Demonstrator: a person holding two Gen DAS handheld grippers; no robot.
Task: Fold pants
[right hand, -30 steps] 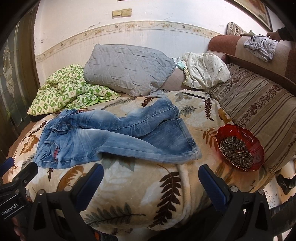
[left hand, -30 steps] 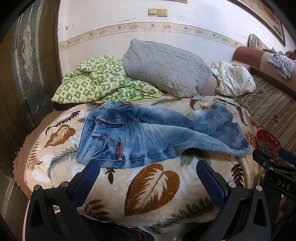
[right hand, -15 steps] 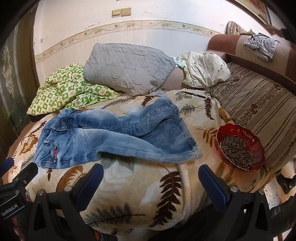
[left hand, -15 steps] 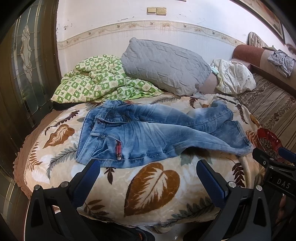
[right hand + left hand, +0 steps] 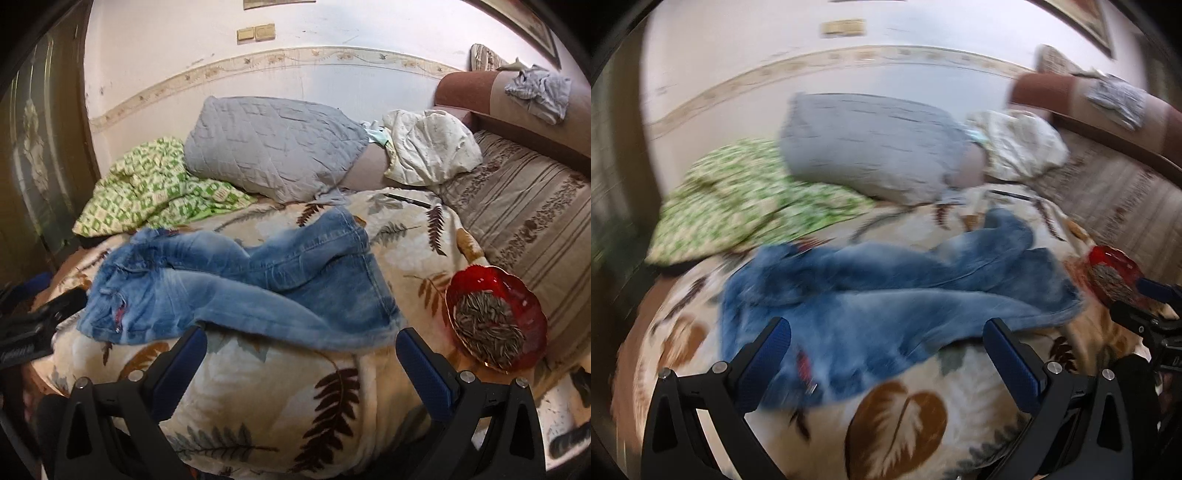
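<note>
Right wrist view: blue jeans [image 5: 236,291] lie unfolded on a leaf-print blanket [image 5: 273,398], waistband toward 9 o'clock, leg hems toward 3 o'clock, the near leg's lower edge just beyond the fingertips at 12 o'clock. Right gripper [image 5: 297,349]: jaws spread wide, holding nothing, touching nothing. Red bowl of seeds [image 5: 495,325] at 3 o'clock, just beside the hems; grey pillow [image 5: 269,147] and green checked cloth [image 5: 147,188] further off at 12 and 10 o'clock. Left wrist view, blurred: jeans [image 5: 886,306] directly ahead at 12 o'clock, the fabric showing between the blue pads [image 5: 764,365]. Left gripper [image 5: 886,350]: jaws spread wide, empty; contact with the denim cannot be told. Right gripper's body visible at 3 o'clock.
</note>
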